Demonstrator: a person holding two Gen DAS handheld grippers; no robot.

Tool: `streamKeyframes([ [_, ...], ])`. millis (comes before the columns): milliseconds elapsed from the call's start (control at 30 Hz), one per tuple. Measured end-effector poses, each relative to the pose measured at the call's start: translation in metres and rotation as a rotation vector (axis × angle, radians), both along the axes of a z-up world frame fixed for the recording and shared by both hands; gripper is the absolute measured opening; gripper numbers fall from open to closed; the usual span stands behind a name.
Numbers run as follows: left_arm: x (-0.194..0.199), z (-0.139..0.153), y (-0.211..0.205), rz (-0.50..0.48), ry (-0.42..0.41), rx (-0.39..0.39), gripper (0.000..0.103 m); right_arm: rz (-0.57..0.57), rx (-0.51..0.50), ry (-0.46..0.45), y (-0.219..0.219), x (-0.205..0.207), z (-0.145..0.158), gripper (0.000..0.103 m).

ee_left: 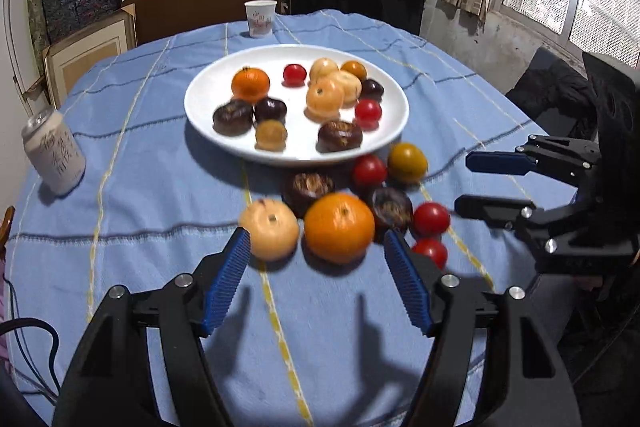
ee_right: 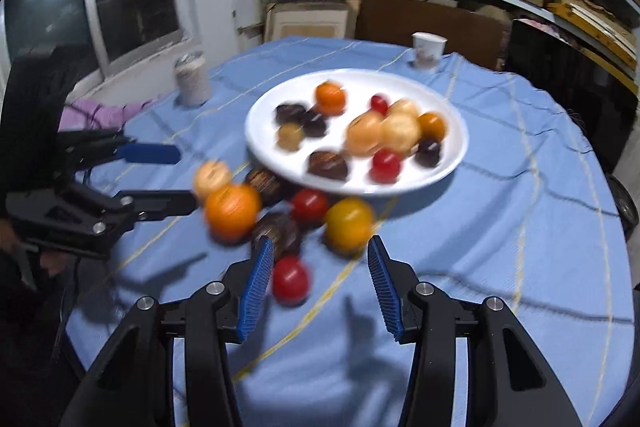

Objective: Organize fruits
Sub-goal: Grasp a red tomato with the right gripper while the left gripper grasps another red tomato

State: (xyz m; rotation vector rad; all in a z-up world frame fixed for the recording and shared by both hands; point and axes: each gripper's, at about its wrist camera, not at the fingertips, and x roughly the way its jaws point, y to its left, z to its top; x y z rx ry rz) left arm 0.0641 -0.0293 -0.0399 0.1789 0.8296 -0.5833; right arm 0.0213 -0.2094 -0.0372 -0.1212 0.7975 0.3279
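Observation:
A white plate [ee_left: 200, 107] [ee_right: 456, 155] on the blue tablecloth holds several small fruits: orange, pale peach, red and dark brown. More fruits lie loose in front of it: a big orange [ee_left: 339, 227] [ee_right: 232, 211], a pale fruit [ee_left: 270, 229], a yellow one [ee_left: 407, 163] [ee_right: 348, 225], red ones [ee_left: 431, 219] [ee_right: 290, 279] and dark ones [ee_left: 308, 187]. My left gripper [ee_left: 318, 251] [ee_right: 182, 179] is open, just short of the orange and pale fruit. My right gripper [ee_right: 320, 259] [ee_left: 466, 183] is open beside the red fruit.
A drinks can [ee_left: 54, 151] [ee_right: 192, 79] stands at the table's left. A paper cup [ee_left: 260, 19] [ee_right: 428, 50] stands behind the plate. Shelves of boxes fill the back wall. A dark chair [ee_left: 552, 95] stands by the window.

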Motion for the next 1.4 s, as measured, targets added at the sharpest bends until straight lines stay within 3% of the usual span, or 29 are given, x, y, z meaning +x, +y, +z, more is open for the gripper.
streamKeyframes([
  [300,-0.027,-0.015,-0.006,-0.032,0.031,0.008,0.068,-0.074,0.053,0.049,-0.005,-0.003,-0.017,0.048],
  [600,-0.037,-0.018,-0.016,-0.062,0.036,0.015,0.068,-0.037,0.054,0.080,0.004,0.013,-0.024,0.036],
  [833,-0.037,-0.019,-0.026,-0.072,0.042,0.022,0.068,-0.018,0.082,0.107,0.001,0.015,-0.026,0.034],
  [867,-0.037,-0.020,-0.027,-0.073,0.042,0.022,0.068,-0.015,0.099,0.103,0.000,0.014,-0.026,0.026],
  [1167,-0.038,-0.021,-0.045,-0.081,0.022,0.034,0.068,-0.086,0.106,-0.033,-0.023,-0.011,-0.012,0.026],
  [1400,-0.033,-0.028,-0.068,-0.054,0.011,0.024,0.063,-0.117,0.118,-0.031,-0.040,-0.013,-0.014,0.027],
])
